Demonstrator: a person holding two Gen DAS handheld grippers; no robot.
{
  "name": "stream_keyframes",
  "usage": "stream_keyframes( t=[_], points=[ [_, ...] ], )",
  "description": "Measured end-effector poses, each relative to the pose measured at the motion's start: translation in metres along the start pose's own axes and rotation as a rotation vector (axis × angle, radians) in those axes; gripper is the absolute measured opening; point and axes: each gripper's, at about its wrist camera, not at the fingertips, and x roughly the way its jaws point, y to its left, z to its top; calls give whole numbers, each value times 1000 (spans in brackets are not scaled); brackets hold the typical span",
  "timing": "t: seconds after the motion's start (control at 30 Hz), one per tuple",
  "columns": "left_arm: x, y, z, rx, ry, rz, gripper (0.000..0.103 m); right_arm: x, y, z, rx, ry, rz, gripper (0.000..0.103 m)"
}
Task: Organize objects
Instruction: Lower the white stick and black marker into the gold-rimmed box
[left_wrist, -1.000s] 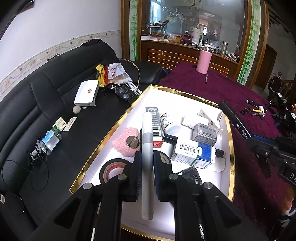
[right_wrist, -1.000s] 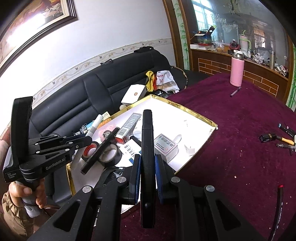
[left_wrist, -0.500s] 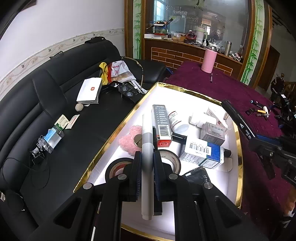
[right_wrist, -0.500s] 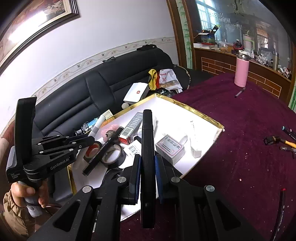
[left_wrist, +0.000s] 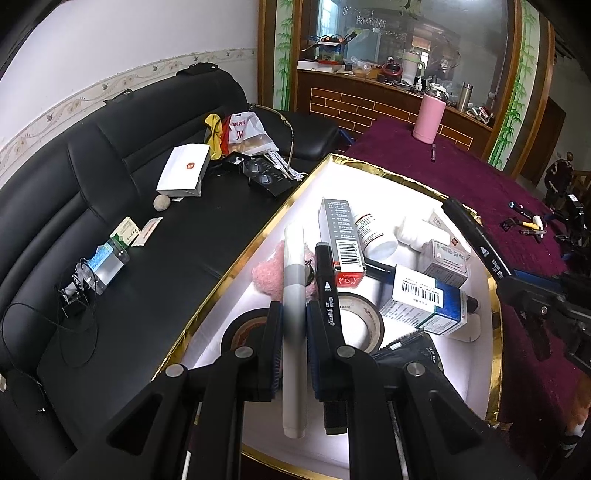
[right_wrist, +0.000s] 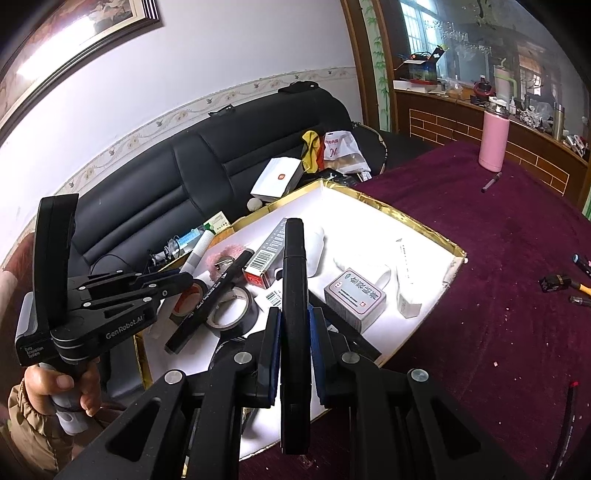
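1. Gold-edged and lined in white, the box sits on the maroon tabletop beside a black sofa.
2. From the left wrist, the left hand-held gripper is clamped on a white-and-grey pen over the box; a black marker lies just beside it on tape rolls.
3. Only this view shows the blue-and-white carton and pill bottle clearly.
4. From the right wrist, the right hand-held gripper pinches a slim black bar above the box's near edge.
5. Only here do the person's hand on the left tool's handle and a grey carton show.
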Motion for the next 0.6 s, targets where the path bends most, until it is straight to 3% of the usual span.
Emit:
stream_keyframes(
  t=[0.6],
  points=[
    [14,2,-4,-7,24,-15,12,16,-2,10,3,19,-19,16]
  ],
)
